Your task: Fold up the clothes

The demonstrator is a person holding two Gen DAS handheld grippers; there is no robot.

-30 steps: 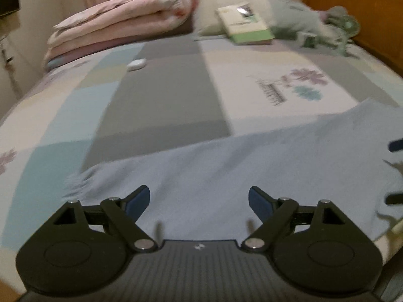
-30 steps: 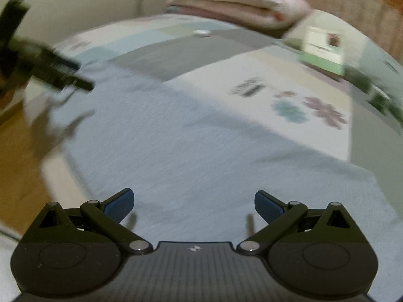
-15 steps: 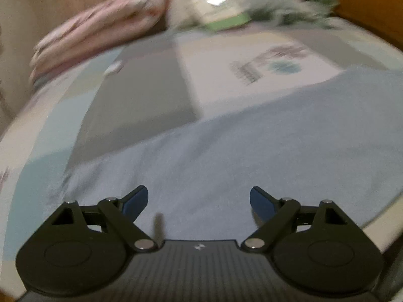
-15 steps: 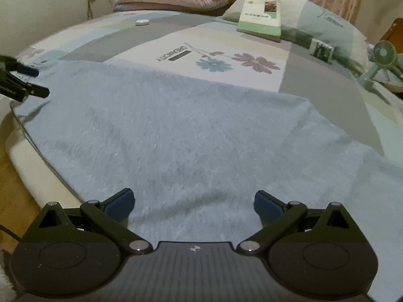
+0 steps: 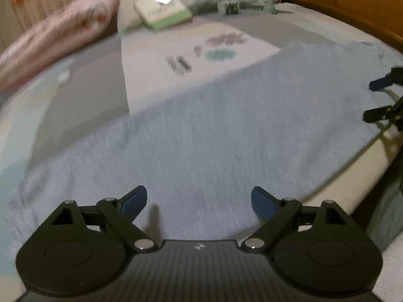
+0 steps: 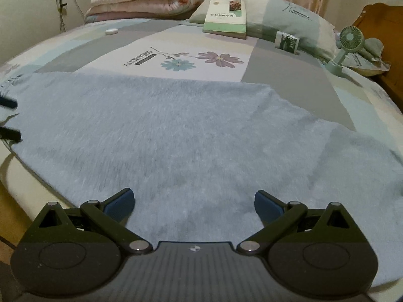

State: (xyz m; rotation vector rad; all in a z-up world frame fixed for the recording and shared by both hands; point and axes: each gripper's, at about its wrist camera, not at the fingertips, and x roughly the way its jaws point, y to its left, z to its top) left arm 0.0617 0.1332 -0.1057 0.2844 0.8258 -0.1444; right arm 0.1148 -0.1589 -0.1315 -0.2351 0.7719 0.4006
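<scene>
Pale blue and fleecy, the garment (image 6: 196,130) lies spread flat across the near part of my patchwork bed (image 6: 284,68), its front edge along the mattress side. In the past second I have swung both tools over it: my left gripper (image 5: 199,201) has turned rightward across the cloth, my right gripper (image 6: 194,202) has steadied above its middle, each with jaws wide apart and holding nothing. That reads to me as lining up for a grasp. One layer shows, with a soft crease toward the right (image 6: 325,146). A book (image 6: 225,16) rests on the pillow beyond.
</scene>
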